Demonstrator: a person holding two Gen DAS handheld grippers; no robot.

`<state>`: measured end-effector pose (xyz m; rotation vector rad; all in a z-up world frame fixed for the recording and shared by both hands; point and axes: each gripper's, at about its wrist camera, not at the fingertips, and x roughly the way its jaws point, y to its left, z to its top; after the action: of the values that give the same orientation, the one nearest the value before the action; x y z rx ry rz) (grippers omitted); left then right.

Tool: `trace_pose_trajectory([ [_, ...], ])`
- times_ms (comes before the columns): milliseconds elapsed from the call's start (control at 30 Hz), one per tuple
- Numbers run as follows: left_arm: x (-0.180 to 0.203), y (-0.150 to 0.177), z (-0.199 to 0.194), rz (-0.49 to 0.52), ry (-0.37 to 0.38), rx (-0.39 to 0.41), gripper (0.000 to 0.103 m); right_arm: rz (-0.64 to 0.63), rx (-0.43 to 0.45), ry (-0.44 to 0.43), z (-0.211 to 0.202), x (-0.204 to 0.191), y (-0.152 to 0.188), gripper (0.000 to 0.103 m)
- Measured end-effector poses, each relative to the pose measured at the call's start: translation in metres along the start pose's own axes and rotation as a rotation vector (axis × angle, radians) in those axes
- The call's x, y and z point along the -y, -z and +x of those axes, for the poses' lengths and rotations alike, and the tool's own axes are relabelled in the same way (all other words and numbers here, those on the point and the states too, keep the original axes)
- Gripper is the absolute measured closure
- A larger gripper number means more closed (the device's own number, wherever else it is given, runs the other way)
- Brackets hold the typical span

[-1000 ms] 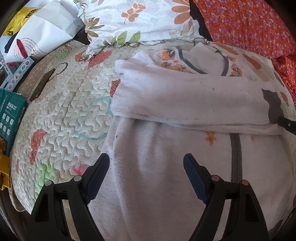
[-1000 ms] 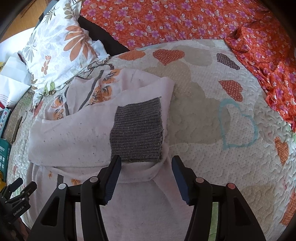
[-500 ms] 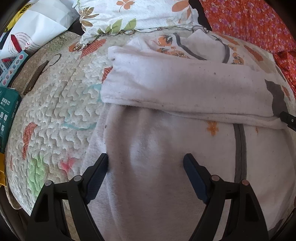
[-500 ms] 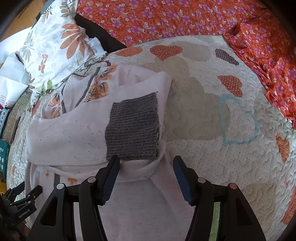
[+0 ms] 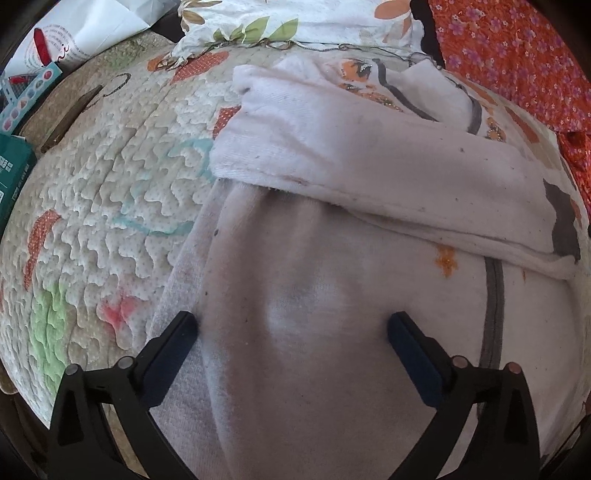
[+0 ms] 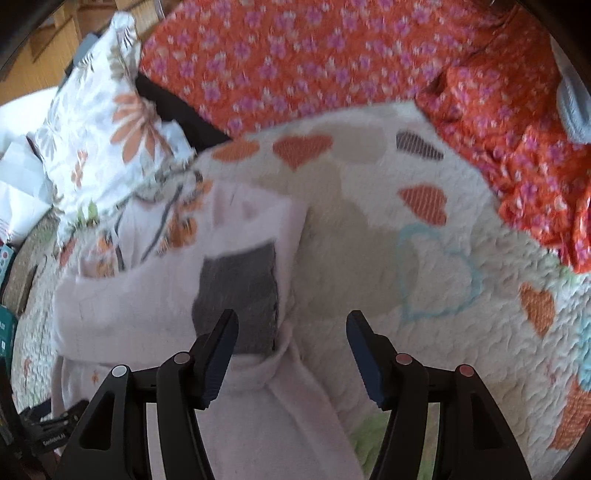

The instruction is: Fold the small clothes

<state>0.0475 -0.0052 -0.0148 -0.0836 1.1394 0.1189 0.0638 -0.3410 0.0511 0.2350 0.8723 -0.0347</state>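
- Right now my left gripper (image 5: 291,328) sits low in its frame, jaws spread wide and just opened further; the pale garment (image 5: 332,295) lies under and between them, but the pads are not pinching it.
- My right gripper (image 6: 291,332) has its jaws parted about midway, holding nothing; its left finger overlaps the grey cuff (image 6: 240,288) in the frame, and the view is blurred.
- That garment fills the centre of the left view, spread on the quilt (image 5: 92,221), with one sleeve (image 5: 369,166) folded across the body from upper middle to right edge.
- Around it: a flowered pillow (image 5: 295,22) along the top edge, touching the garment's collar end; orange flowered cloth (image 6: 314,55) across the top and right of the right view.
- At the upper left of the left view I see a white bag (image 5: 85,33), and a green box (image 5: 13,173) at the left edge, both well apart from the garment.
- Nothing blocks either gripper's path to the cloth.
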Motion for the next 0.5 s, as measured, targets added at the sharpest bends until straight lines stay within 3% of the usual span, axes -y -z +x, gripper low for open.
trace_pose_trajectory([
  [167, 0.006, 0.014, -0.003, 0.016, -0.023, 0.096, 0.0, -0.112, 0.012, -0.068, 0.012, -0.027, -0.005, 0.037],
  [300, 0.01, 0.024, -0.006, 0.015, -0.034, 0.175, 0.0, -0.2, -0.041, -0.105, 0.036, -0.051, 0.002, 0.037],
  [400, 0.008, 0.026, -0.006, 0.014, -0.02, 0.193, 0.0, -0.25, -0.05, -0.025, 0.052, -0.052, 0.009, 0.038],
  [433, 0.006, 0.025, -0.006, 0.013, -0.013, 0.193, 0.0, -0.265, -0.042, 0.058, 0.057, -0.049, 0.009, 0.038],
  [500, 0.004, 0.025, -0.006, 0.01, 0.001, 0.194, 0.0, -0.217, -0.047, 0.088, 0.062, -0.034, 0.005, 0.03],
])
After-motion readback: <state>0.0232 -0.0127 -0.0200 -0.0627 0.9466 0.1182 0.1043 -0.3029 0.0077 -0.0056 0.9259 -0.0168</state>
